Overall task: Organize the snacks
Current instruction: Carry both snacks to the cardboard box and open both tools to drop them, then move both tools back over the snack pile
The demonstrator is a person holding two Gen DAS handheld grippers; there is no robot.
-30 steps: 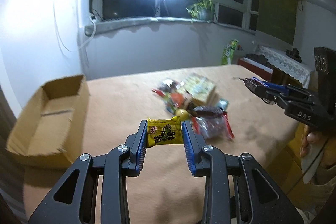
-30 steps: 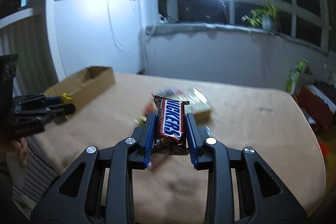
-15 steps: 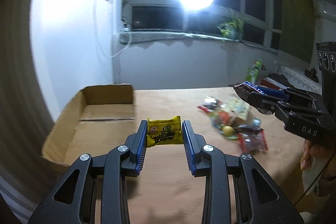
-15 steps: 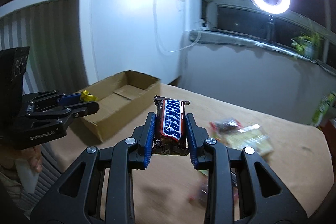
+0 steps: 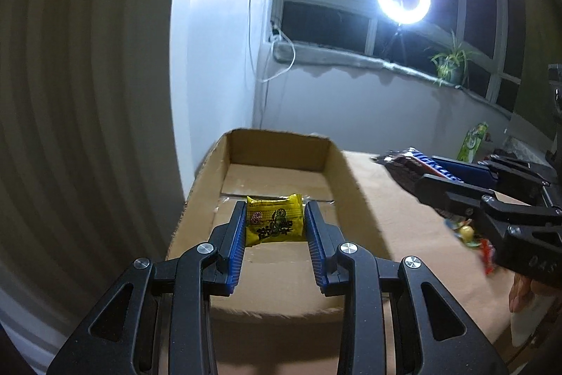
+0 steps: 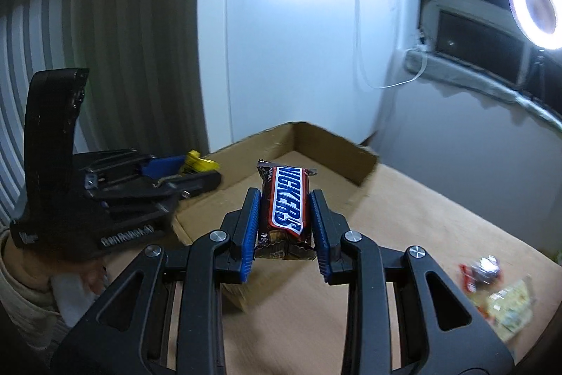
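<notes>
My left gripper [image 5: 275, 221] is shut on a yellow snack packet [image 5: 274, 223] and holds it over the open cardboard box [image 5: 337, 171]. My right gripper [image 6: 285, 209] is shut on a Snickers bar [image 6: 285, 206] and holds it just above the box's right wall, near the box [image 6: 361, 160]. The right gripper with the bar also shows in the left wrist view [image 5: 414, 166], to the right of the box. The left gripper with the yellow packet shows in the right wrist view [image 6: 198, 164], over the box's left side.
The box stands at the left end of a tan-covered table [image 5: 393, 234]. A heap of loose snacks [image 6: 498, 294] lies on the table to the right; part of the heap shows in the left wrist view [image 5: 470, 234]. A white wall [image 5: 214, 58] is close behind the box.
Both grippers have swung left from the snack heap to the cardboard box, each still holding its snack. The box now fills the middle of both views.
</notes>
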